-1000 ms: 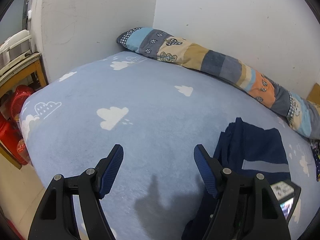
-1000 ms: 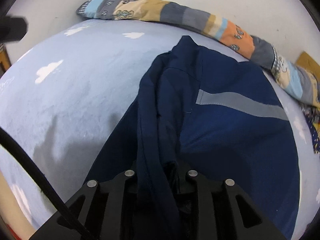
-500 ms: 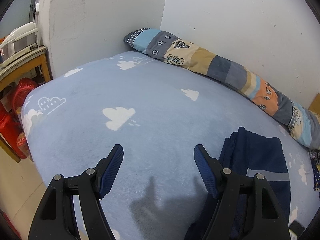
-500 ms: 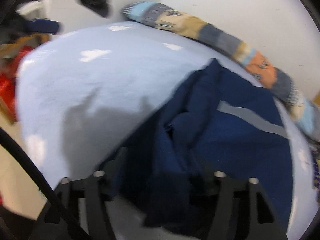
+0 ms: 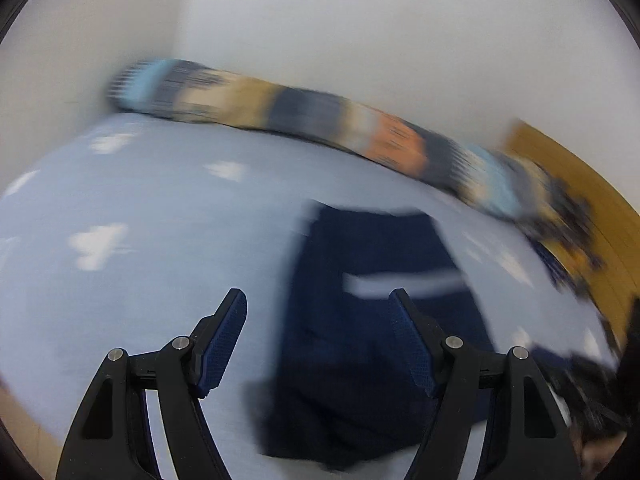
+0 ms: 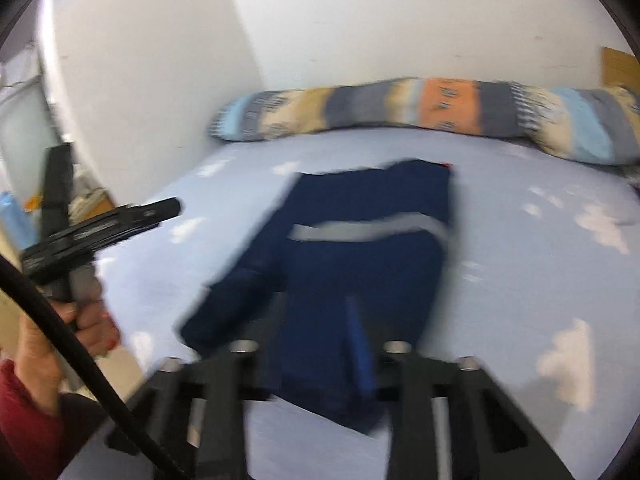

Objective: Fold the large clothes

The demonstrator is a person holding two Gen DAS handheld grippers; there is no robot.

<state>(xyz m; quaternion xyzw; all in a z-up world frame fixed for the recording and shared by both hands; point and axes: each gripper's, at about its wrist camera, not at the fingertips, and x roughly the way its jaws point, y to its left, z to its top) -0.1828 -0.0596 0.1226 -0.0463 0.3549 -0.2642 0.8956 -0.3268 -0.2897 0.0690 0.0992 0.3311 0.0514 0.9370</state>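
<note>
A folded navy garment (image 5: 372, 320) with a grey reflective stripe (image 5: 404, 282) lies on the light blue cloud-print bed (image 5: 140, 264); it also shows in the right wrist view (image 6: 352, 252). My left gripper (image 5: 318, 344) is open and empty, hovering above the garment's near left part. My right gripper (image 6: 320, 340) is above the garment's near edge with its jaws apart; the frame is blurred and no cloth shows between the fingers. The left gripper also shows at the left of the right wrist view (image 6: 100, 224), held in a hand.
A long patchwork bolster (image 6: 432, 110) lies along the white back wall. A wooden board (image 5: 572, 184) stands at the far right. Shelving and clutter (image 6: 24, 160) sit off the bed's left side. The bed's near edge (image 5: 24, 420) drops to the floor.
My right gripper has let go of the navy garment and pulled back and up. My left gripper has swung right, over the garment. Both views are motion-blurred.
</note>
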